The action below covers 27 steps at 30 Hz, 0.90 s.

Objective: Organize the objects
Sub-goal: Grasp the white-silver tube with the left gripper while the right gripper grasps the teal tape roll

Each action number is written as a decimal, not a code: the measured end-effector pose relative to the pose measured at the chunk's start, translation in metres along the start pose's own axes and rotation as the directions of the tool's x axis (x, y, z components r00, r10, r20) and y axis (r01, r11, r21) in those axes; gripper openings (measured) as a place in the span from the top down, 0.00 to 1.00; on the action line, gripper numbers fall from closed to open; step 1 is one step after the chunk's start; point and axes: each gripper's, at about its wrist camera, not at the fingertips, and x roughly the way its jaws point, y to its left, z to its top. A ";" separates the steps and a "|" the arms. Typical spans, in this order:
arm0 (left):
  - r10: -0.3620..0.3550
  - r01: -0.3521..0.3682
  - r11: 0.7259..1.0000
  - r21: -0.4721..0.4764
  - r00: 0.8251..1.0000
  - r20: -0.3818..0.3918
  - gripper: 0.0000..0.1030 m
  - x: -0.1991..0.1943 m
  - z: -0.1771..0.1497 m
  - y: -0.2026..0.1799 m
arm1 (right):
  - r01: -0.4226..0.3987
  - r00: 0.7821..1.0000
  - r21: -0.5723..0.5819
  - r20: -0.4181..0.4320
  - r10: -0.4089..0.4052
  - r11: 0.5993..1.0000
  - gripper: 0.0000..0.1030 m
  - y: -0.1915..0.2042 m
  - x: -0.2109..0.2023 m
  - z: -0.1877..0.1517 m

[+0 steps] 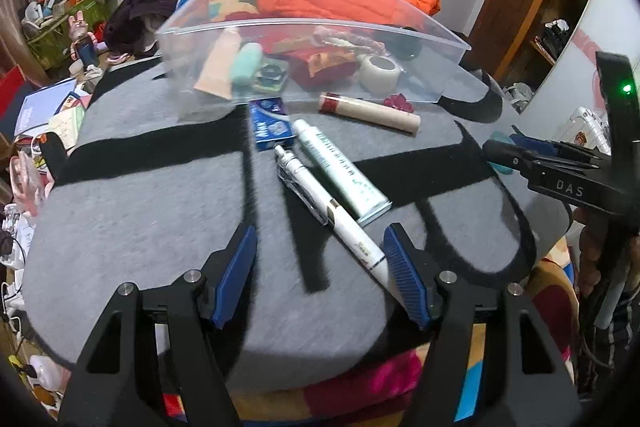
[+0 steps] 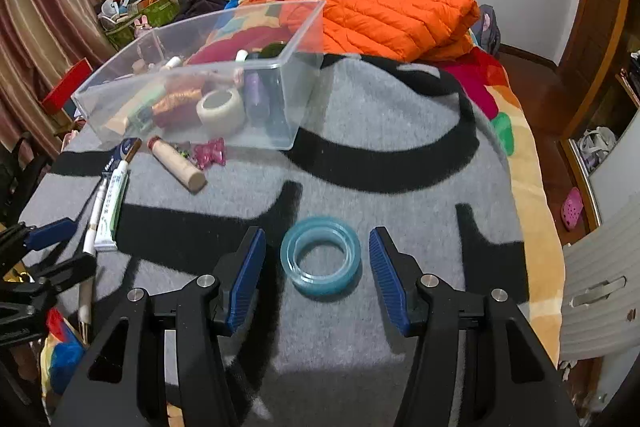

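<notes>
My right tongs (image 2: 317, 271) gape around blue tape roll (image 2: 320, 261), left tongs (image 1: 320, 271) open, empty; clear bin (image 1: 440, 35) part-filled, pen (image 1: 332, 211), toothpaste tube (image 1: 340, 167) still outside it

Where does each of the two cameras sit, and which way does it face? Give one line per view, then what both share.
Left wrist: on the left gripper, looking forward over the grey blanket at the white pen, toothpaste tube and clear bin; its own open blue fingers show, with the right gripper at the right edge.
Right wrist: on the right gripper, facing the blue tape roll between its open fingers; the left gripper shows at left.
Shared: bin, pen, tube, blanket, orange jacket.
</notes>
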 end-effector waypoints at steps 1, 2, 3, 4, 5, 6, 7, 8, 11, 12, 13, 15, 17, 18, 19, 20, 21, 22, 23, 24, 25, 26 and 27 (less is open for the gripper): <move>-0.007 0.007 1.000 -0.011 1.000 0.003 0.35 -0.004 -0.001 0.005 | 0.001 1.000 0.002 0.001 -0.001 1.000 0.51 0.000 0.000 -0.001; -0.008 0.008 1.000 -0.021 1.000 0.004 0.37 -0.007 -0.002 0.010 | 0.002 1.000 0.006 0.002 -0.002 1.000 0.51 -0.001 0.000 -0.002; -0.001 0.001 1.000 -0.030 1.000 0.005 0.40 -0.009 -0.003 0.016 | 0.003 1.000 0.010 0.004 -0.003 1.000 0.51 -0.001 0.000 -0.002; 0.014 -0.013 0.999 -0.037 1.000 0.002 0.43 -0.011 -0.003 0.020 | 0.004 1.000 0.012 0.005 -0.004 1.000 0.51 -0.002 -0.001 -0.002; 0.020 -0.020 0.999 -0.046 1.000 0.002 0.44 -0.013 -0.003 0.025 | 0.004 1.000 0.016 0.009 -0.004 1.000 0.51 -0.002 -0.001 -0.003; 0.020 -0.020 0.998 -0.059 1.000 0.002 0.44 -0.014 -0.003 0.030 | 0.002 1.000 0.018 0.015 -0.003 1.000 0.51 -0.002 -0.002 -0.003; 0.014 -0.014 0.997 -0.075 1.000 -0.001 0.44 -0.014 -0.002 0.033 | 0.001 1.000 0.018 0.018 -0.001 1.000 0.51 -0.002 -0.002 -0.003; -0.001 0.000 0.996 -0.093 1.000 -0.006 0.44 -0.013 -0.001 0.038 | 0.000 1.000 0.017 0.020 0.000 1.000 0.51 -0.001 -0.002 -0.003; -0.025 0.023 0.991 -0.130 1.000 -0.013 0.44 -0.007 0.002 0.041 | -0.012 1.000 0.022 0.015 0.012 1.000 0.51 0.000 0.000 -0.003; -0.018 0.017 0.991 -0.131 1.000 -0.008 0.44 -0.006 0.003 0.040 | -0.012 1.000 0.023 0.017 0.012 1.000 0.52 0.001 0.001 -0.004; -0.017 0.017 0.991 -0.133 1.000 -0.004 0.44 -0.004 0.006 0.038 | -0.009 1.000 0.023 0.018 0.009 1.000 0.54 0.002 0.002 -0.004; -0.028 0.028 0.991 -0.133 1.000 0.001 0.46 0.001 0.011 0.033 | -0.002 1.000 0.017 0.022 0.001 1.000 0.56 0.004 0.002 -0.006; -0.018 0.018 0.993 -0.120 1.000 0.003 0.48 0.006 0.015 0.028 | 0.002 1.000 0.010 0.025 -0.002 1.000 0.61 0.005 0.002 -0.006; -0.009 0.009 0.994 -0.104 1.000 0.006 0.50 0.009 0.017 0.025 | 0.000 1.000 0.008 0.025 0.000 1.000 0.65 0.005 0.002 -0.005; 0.000 0.000 0.996 -0.085 1.000 0.007 0.54 0.012 0.019 0.021 | 0.000 1.000 0.008 0.025 0.000 1.000 0.65 0.005 0.002 -0.005; 0.014 -0.013 0.997 -0.072 1.000 0.010 0.57 0.014 0.020 0.019 | 0.001 1.000 0.009 0.026 -0.001 1.000 0.65 0.005 0.002 -0.005; 0.036 -0.036 0.998 -0.044 0.999 0.013 0.60 0.016 0.022 0.014 | 0.004 1.000 0.007 0.029 -0.004 1.000 0.65 0.006 0.002 -0.006; 0.052 -0.051 0.998 -0.024 0.999 0.016 0.66 0.018 0.022 0.011 | 0.008 0.999 0.005 0.031 -0.008 1.000 0.65 0.006 0.002 -0.006; 0.065 -0.065 0.998 -0.011 0.998 0.018 0.71 0.019 0.022 0.009 | 0.012 0.999 0.001 0.034 -0.012 1.000 0.65 0.007 0.002 -0.007; 0.074 -0.074 0.997 0.003 0.997 0.020 0.72 0.019 0.021 0.008 | 0.016 0.999 -0.002 0.037 -0.016 1.000 0.65 0.008 0.001 -0.007; 0.073 -0.073 0.997 0.012 0.997 0.023 0.76 0.019 0.021 0.008 | 0.019 0.999 -0.005 0.043 -0.019 1.000 0.65 0.009 0.000 -0.007; 0.073 -0.074 0.997 0.017 0.997 0.024 0.80 0.017 0.020 0.009 | 0.018 0.999 -0.009 0.047 -0.017 1.000 0.65 0.010 -0.001 -0.007; 0.066 -0.067 0.997 0.023 0.998 0.022 0.81 0.015 0.019 0.010 | 0.016 0.999 -0.014 0.052 -0.015 1.000 0.65 0.011 -0.003 -0.007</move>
